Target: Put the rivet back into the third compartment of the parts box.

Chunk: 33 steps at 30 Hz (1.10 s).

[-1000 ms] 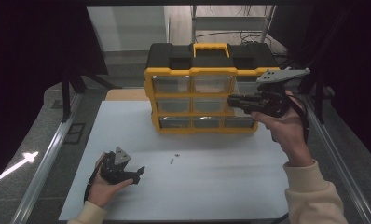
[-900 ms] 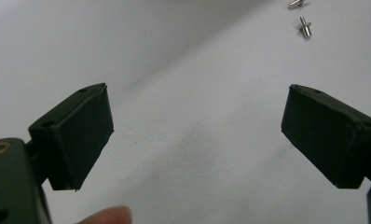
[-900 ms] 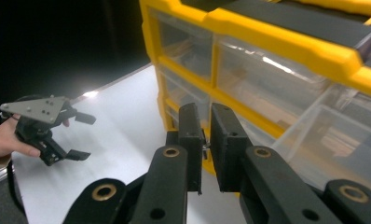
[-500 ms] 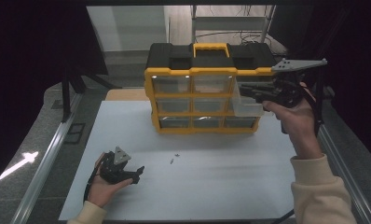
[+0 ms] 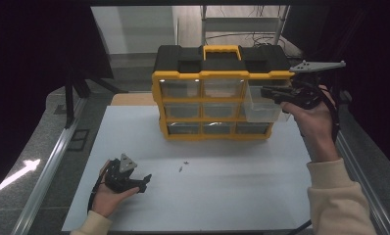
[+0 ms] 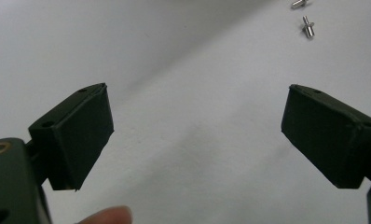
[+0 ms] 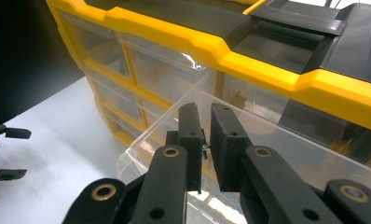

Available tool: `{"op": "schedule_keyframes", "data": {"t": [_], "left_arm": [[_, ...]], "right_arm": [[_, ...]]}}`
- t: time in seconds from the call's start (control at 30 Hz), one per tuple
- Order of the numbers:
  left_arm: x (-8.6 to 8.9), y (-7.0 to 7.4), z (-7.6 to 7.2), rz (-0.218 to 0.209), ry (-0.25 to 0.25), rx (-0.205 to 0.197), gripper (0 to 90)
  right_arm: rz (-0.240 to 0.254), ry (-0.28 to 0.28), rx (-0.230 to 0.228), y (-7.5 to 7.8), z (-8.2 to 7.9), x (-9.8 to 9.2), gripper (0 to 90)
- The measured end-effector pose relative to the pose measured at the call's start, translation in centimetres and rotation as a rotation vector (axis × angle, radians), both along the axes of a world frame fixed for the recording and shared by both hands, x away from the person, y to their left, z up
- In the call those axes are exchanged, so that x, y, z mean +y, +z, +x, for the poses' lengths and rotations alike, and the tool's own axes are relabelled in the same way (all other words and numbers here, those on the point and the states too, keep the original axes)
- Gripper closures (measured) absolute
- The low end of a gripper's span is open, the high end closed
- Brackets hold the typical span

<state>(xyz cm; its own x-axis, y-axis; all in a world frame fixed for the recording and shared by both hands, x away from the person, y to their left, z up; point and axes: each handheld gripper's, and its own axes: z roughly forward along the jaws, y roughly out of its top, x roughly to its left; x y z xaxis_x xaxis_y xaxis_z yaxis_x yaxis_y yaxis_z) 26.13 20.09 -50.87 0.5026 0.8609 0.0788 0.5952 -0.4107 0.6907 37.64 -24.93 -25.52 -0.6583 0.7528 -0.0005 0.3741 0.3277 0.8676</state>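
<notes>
A yellow and black organizer [image 5: 217, 93] with clear drawers stands at the back of the white table [image 5: 232, 196]. Its top right clear drawer [image 5: 262, 106] is pulled partly out to the right. My right gripper [image 5: 270, 92] is shut on that drawer's front wall; in the right gripper view the thin clear wall of the drawer [image 7: 148, 140] sits between the jaws of the right gripper [image 7: 206, 145]. My left gripper [image 5: 143, 182] rests low at the front left, held in a hand. It stands open over bare table in the left gripper view [image 6: 197, 135].
Two small metal screws [image 5: 183, 167] lie on the table in front of the organizer, also seen past the left jaws as screws [image 6: 307, 25]. A metal rail [image 5: 51, 161] runs along the table's left side. A shelf frame [image 5: 242, 19] stands behind.
My right hand has moved to the right with the clear drawer, drawing it further out of the organizer. The left gripper has stayed put.
</notes>
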Motion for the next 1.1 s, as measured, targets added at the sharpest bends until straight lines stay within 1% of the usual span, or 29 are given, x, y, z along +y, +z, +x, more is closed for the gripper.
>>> {"op": "schedule_keyframes", "data": {"t": [0.03, 0.07, 0.13, 0.17, 0.27, 0.37, 0.43, 0.57, 0.63, 0.8, 0.97, 1.1], "left_arm": [[0.0, 0.0, 0.0, 0.004, -0.002, 0.002, 9.7], [0.0, 0.0, 0.0, 0.004, -0.001, 0.002, 9.7], [0.1, 0.0, 0.0, 0.005, -0.001, 0.002, 9.8], [0.1, 0.0, 0.0, 0.005, 0.0, 0.003, 9.8], [0.1, 0.0, 0.0, 0.007, 0.0, 0.004, 9.8], [0.0, 0.0, 0.0, 0.008, -0.001, 0.005, 9.8], [0.1, 0.0, 0.0, 0.008, -0.001, 0.005, 9.8], [0.1, 0.0, 0.0, 0.007, 0.001, 0.007, 9.9], [0.1, 0.0, 0.0, 0.007, 0.0, 0.006, 9.9], [0.1, 0.0, 0.0, 0.01, -0.001, 0.007, 9.9], [0.2, 0.0, -0.1, 0.011, -0.001, 0.007, 9.9], [0.1, 0.0, -0.1, 0.01, -0.001, 0.006, 9.9]], "right_arm": [[0.001, -0.006, -0.007, 0.0, 0.0, 0.0, 80.8], [0.003, -0.007, -0.019, 0.0, -0.1, 0.1, 76.1], [0.015, -0.01, -0.06, 0.0, -0.3, 0.3, 61.5], [0.014, -0.012, -0.071, 0.1, -0.5, 0.5, 56.8], [0.024, 0.003, -0.071, 0.1, -0.8, 1.1, 42.1], [0.023, 0.021, -0.069, 0.0, -1.0, 1.5, 34.6], [0.022, 0.036, -0.079, 0.0, -1.2, 1.9, 32.8], [0.036, 0.079, -0.099, 0.1, -1.8, 2.8, 29.8], [0.044, 0.103, -0.098, 0.2, -2.2, 3.4, 29.2], [0.044, 0.141, -0.112, 0.0, -3.0, 4.7, 29.6], [0.05, 0.189, -0.097, -0.4, -3.5, 6.0, 29.6], [0.05, 0.23, -0.077, -1.2, -3.8, 7.0, 29.7]]}}
